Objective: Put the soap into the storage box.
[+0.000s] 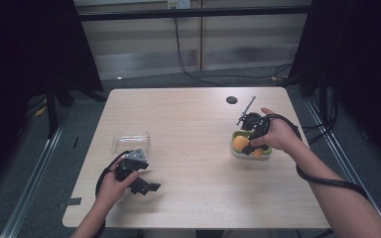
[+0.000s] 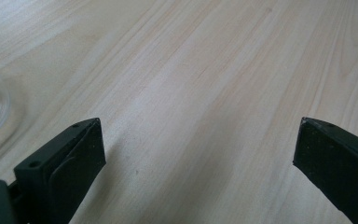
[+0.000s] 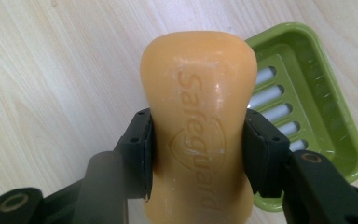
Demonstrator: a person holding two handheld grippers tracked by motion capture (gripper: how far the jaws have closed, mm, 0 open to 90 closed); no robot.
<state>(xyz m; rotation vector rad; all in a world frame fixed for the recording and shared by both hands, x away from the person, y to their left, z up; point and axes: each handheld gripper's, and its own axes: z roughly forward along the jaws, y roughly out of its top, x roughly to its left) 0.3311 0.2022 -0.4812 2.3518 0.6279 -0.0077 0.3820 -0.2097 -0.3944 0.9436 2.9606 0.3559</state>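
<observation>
Two black jaws of the right gripper (image 3: 198, 154) pinch the orange soap bar (image 3: 198, 116) across its narrow waist, holding it just above the green soap dish (image 3: 317, 116). Well left of the dish, the left gripper (image 2: 198, 154) waits spread and empty.

Left gripper (image 1: 146, 186) low, level, jaws wide apart — right gripper (image 1: 248, 146) angled down from the far side, jaws clamped, forearm stretched forward.

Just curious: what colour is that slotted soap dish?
Olive green soap dish with pale slots; clearest in the right gripper view.
</observation>
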